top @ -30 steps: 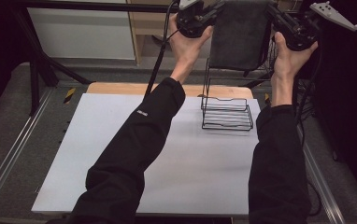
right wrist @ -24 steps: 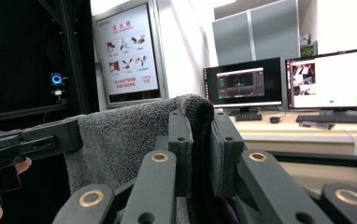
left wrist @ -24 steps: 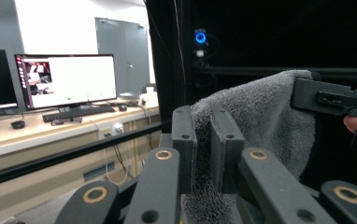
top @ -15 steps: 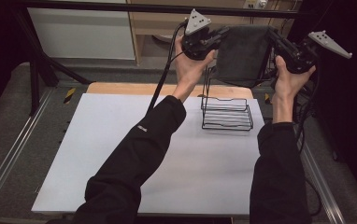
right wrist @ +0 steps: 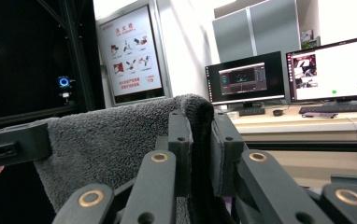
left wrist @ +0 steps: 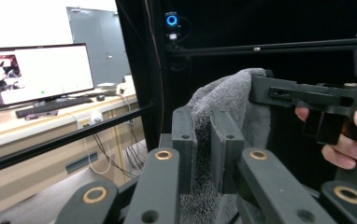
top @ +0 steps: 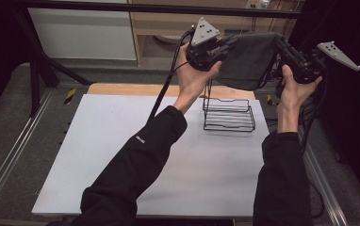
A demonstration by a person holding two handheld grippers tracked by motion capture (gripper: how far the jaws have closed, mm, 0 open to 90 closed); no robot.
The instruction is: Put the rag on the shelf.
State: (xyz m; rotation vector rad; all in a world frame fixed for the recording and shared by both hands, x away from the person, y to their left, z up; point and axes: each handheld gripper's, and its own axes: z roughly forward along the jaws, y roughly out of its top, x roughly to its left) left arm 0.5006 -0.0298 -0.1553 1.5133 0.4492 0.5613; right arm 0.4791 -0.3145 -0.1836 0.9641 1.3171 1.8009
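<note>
Holding the grey towel (top: pixel 249 61) stretched level in the air, the left gripper (top: pixel 225 43) and right gripper (top: pixel 282 47) each clamp an upper corner; the wire rack (top: pixel 228 113) stands on the surface (top: pixel 121 155) directly below.

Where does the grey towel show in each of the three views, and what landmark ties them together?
High view: the grey towel hangs top centre, stretched between both grippers above the wire rack.
Left gripper view: it rises at centre from between that gripper's jaws.
Right gripper view: it spreads left of centre, its corner pinched in the jaws.
Shared landmark: the towel's top edge, running from one gripper to the other.
</note>
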